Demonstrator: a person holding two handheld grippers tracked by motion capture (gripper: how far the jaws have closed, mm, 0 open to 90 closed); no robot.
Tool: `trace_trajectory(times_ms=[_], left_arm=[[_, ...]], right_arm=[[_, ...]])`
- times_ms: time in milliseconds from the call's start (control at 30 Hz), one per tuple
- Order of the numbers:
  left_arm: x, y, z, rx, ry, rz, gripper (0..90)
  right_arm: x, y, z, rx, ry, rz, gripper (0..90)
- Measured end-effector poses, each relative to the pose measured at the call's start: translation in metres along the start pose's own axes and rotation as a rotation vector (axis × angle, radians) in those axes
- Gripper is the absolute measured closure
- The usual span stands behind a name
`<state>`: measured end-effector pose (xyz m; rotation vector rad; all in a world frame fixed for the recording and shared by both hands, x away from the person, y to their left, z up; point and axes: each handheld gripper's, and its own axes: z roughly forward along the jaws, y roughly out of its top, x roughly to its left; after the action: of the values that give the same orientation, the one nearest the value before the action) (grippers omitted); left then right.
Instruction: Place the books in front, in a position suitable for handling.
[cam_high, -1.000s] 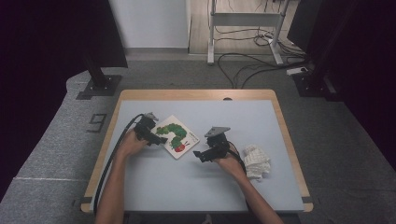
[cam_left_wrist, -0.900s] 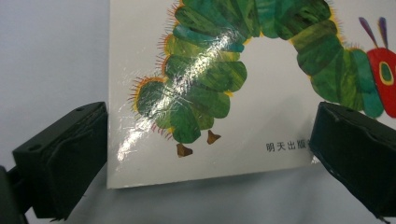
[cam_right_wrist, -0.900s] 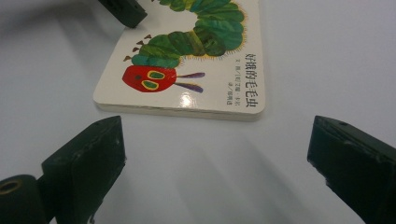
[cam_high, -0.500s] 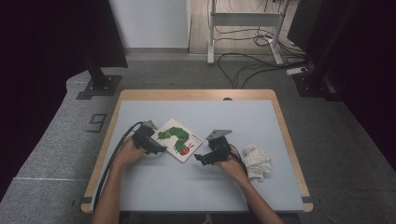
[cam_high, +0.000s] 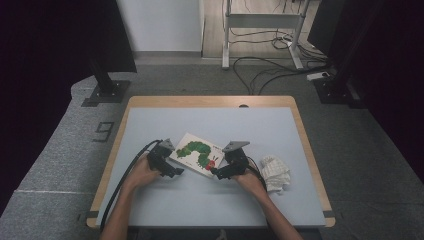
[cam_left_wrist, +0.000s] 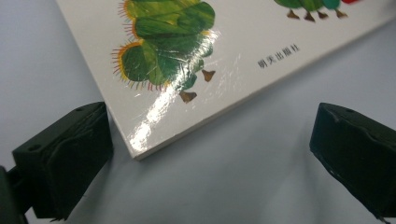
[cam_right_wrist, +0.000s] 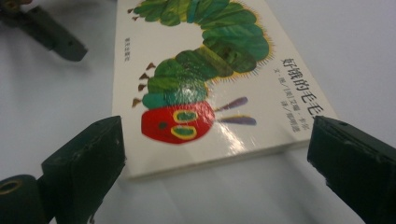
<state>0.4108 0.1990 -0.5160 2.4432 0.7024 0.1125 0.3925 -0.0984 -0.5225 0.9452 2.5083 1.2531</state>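
Both tongs stand open, gripping nothing: the left gripper (cam_high: 176, 171) at the book's (cam_high: 197, 154) near-left corner, the right gripper (cam_high: 216, 173) facing its near-right edge. Lying flat and shut mid-table toward the near edge, it seems unlifted; grasping and opening remain.

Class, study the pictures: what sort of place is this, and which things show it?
Probably a lab or recording studio, not a home: a lone table on grey carpet, dark curtains at both sides, loose cables on the floor, and hand-held claws, left claw and right claw, beside a picture book.
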Motion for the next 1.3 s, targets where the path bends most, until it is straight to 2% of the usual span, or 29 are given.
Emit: trace_trajectory(times_ms=[100, 167, 267, 433, 533, 600, 733, 767, 967, 1300], left_arm=[[-0.005, 0.002, -0.001, 0.022, 0.013, 0.022, 0.0], [-0.003, 0.003, -0.006, 0.001, 0.042, 0.022, 0.0], [0.009, 0.000, -0.018, -0.027, 0.118, -0.012, 0.0], [0.037, -0.012, -0.036, -0.061, 0.240, -0.113, 0.0], [0.049, -0.017, -0.034, -0.041, 0.273, -0.141, 0.0], [0.051, -0.018, -0.028, -0.023, 0.287, -0.133, 0.0], [0.051, -0.017, -0.020, -0.020, 0.286, -0.116, 0.0], [0.049, -0.016, -0.015, -0.023, 0.271, -0.108, 0.0], [0.047, -0.016, -0.014, -0.035, 0.272, -0.098, 0.0], [0.024, -0.012, -0.005, -0.063, 0.203, -0.040, 0.0]], right_arm=[[-0.003, -0.002, -0.001, 0.002, -0.017, 0.013, 3.1], [-0.004, -0.003, -0.002, 0.000, -0.025, 0.020, 2.6], [-0.005, -0.004, -0.002, -0.002, -0.034, 0.030, 2.2], [-0.004, -0.004, 0.000, 0.004, -0.033, 0.031, 2.1], [-0.003, -0.004, 0.002, 0.010, -0.034, 0.028, 2.1], [-0.002, -0.004, 0.003, 0.011, -0.035, 0.027, 2.0], [-0.003, -0.004, 0.002, 0.013, -0.042, 0.032, 2.0], [-0.003, -0.004, 0.002, 0.014, -0.044, 0.034, 2.0], [-0.004, -0.003, -0.001, 0.016, -0.041, 0.050, 1.8], [-0.012, -0.009, -0.003, 0.051, -0.065, 0.093, 0.6]])
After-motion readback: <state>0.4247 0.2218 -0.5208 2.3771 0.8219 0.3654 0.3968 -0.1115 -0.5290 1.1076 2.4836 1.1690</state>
